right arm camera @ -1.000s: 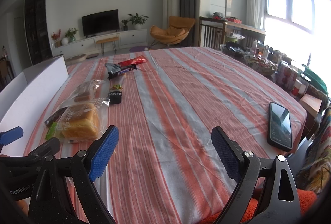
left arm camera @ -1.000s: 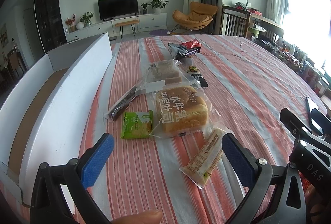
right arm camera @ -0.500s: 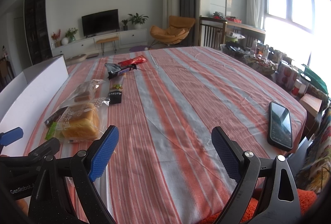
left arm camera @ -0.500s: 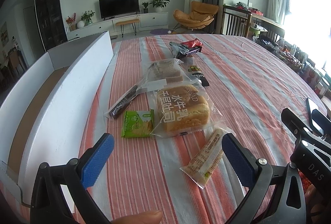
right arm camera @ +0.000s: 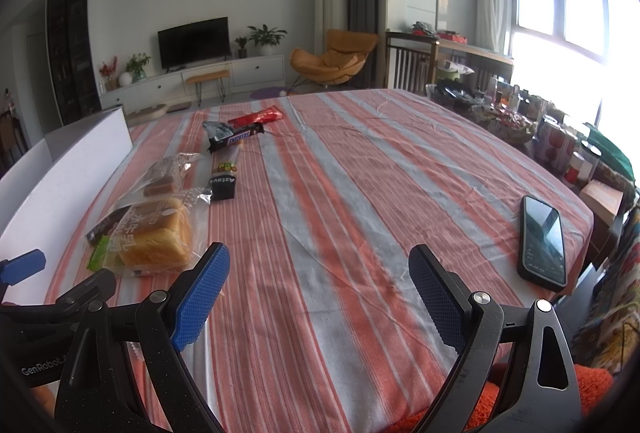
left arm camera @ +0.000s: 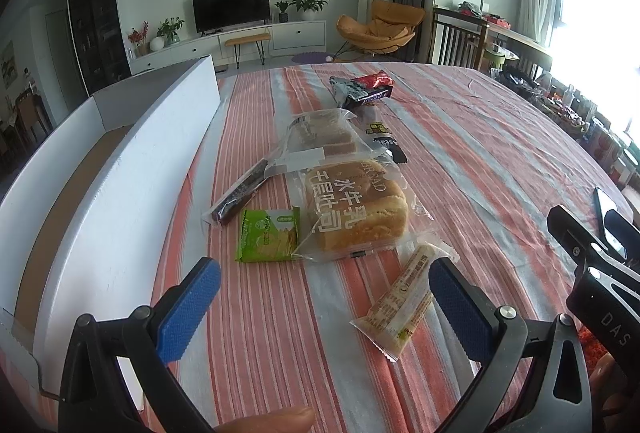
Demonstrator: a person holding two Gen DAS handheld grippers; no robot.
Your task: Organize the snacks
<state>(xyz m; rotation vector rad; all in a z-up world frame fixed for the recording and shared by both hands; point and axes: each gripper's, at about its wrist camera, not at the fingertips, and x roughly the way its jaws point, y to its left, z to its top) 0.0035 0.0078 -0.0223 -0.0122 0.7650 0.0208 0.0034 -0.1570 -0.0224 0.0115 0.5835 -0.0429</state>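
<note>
Snacks lie in a cluster on the striped tablecloth. A bagged bread loaf [left arm camera: 354, 211] [right arm camera: 154, 235] sits in the middle, with a green packet [left arm camera: 267, 234] on its left and a long pale bar [left arm camera: 404, 303] in front of it. Behind are a bag of brown slices [left arm camera: 320, 137], a dark bar [left arm camera: 240, 191], a black packet [right arm camera: 223, 185], a Snickers bar [right arm camera: 240, 138] and a red wrapper [right arm camera: 256, 118]. My left gripper [left arm camera: 324, 307] hovers open just short of the pale bar. My right gripper [right arm camera: 318, 295] hangs open over bare cloth, right of the snacks.
A long white cardboard box [left arm camera: 120, 169], open on top, runs along the table's left side. A black phone [right arm camera: 543, 239] lies near the table's right edge. Beyond the table stand a TV unit and an orange chair [right arm camera: 334, 59]. A thumb [left arm camera: 264, 421] shows at the bottom.
The left gripper has crept slightly forward, toward the snacks. The right gripper has not moved, and both stay open.
</note>
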